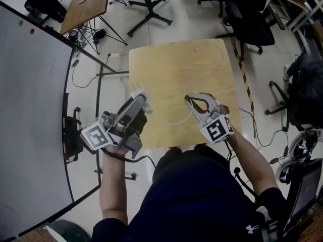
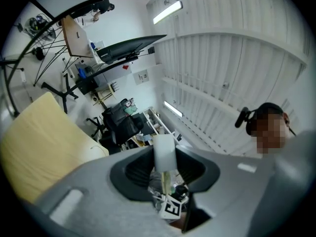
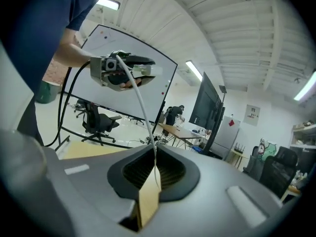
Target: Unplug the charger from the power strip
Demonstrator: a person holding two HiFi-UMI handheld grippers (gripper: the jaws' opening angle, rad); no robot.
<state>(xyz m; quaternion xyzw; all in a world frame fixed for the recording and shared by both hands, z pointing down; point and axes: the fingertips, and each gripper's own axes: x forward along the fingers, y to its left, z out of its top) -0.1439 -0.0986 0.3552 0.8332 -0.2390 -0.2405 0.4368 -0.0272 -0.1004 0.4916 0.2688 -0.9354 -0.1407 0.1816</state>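
My left gripper (image 1: 136, 100) is raised over the near left corner of the wooden table (image 1: 181, 69). It is shut on a white block (image 2: 164, 151), the charger as far as I can tell. A thin white cable (image 3: 139, 105) runs from that block to my right gripper (image 1: 190, 101), whose jaws are shut on it. In the right gripper view the cable enters my right gripper (image 3: 150, 184) and climbs to the left gripper (image 3: 121, 72). The cable sags between the two grippers (image 1: 177, 121). I see no separate power strip.
A whiteboard (image 1: 30, 110) stands close on the left. Black office chairs (image 1: 247, 24) and a chair base (image 1: 147, 11) stand beyond the table. Yellow-black tape (image 1: 245, 79) runs along the floor to the right. More thin cable (image 1: 222, 57) lies on the far tabletop.
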